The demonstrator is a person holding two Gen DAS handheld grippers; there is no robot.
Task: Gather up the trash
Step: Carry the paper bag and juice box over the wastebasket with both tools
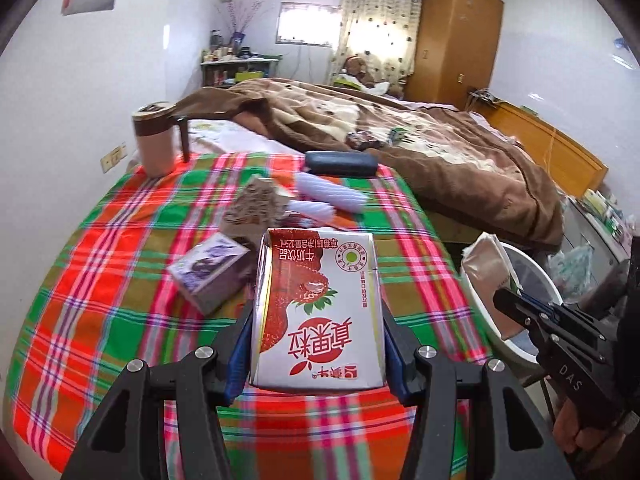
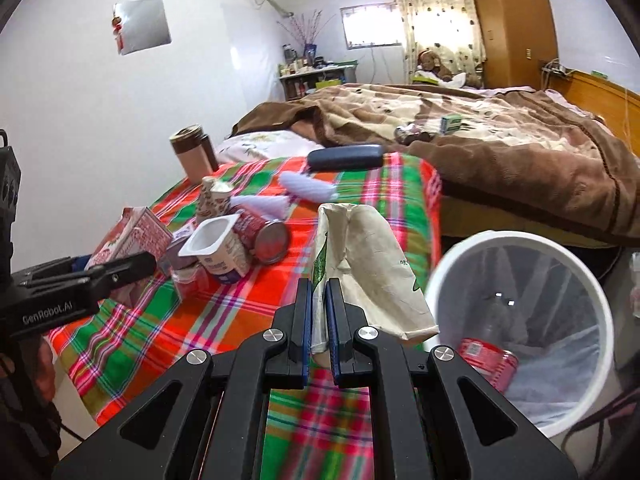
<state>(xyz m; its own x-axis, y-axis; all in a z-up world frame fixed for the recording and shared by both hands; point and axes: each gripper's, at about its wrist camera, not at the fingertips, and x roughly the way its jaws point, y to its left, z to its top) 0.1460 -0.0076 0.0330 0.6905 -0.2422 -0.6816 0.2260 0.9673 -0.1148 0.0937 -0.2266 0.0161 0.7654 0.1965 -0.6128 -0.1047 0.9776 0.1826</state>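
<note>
My left gripper (image 1: 318, 344) is clamped on a strawberry milk carton (image 1: 316, 304), blue pads pressing both side faces, print upside down toward my camera. The carton is lifted clear of the plaid cloth (image 1: 100, 280) that covers the table.

My right gripper (image 2: 319, 320) is fully closed on a crumpled paper bag (image 2: 360, 264), pinching one flattened edge; the rest of the bag sticks up and flops to the right. The bag hangs over the cloth's right edge, just beside the white trash bin (image 2: 520, 248). The bin is lined with a clear bag, and a red can (image 2: 490, 360) lies at the bottom.

Trash left on the cloth, right wrist view:
- white yogurt cup (image 2: 218, 248) on its side, mouth toward my camera
- red can on its side (image 2: 264, 234) touching the cup, just behind it
- patterned paper cup (image 2: 214, 198) behind those, upright
- two white ribbed plastic pieces (image 2: 308, 188) near the far side

A purple box (image 1: 208, 268) lies just left of the held carton in the left wrist view.

Non-trash: a beige mug with brown lid (image 2: 192, 156) at the far left corner, and a dark blue case (image 2: 346, 157) on the far edge, next to the bed's brown blanket (image 2: 500, 144).

A hand (image 1: 572, 420) shows below the right gripper's handle in the left wrist view.
</note>
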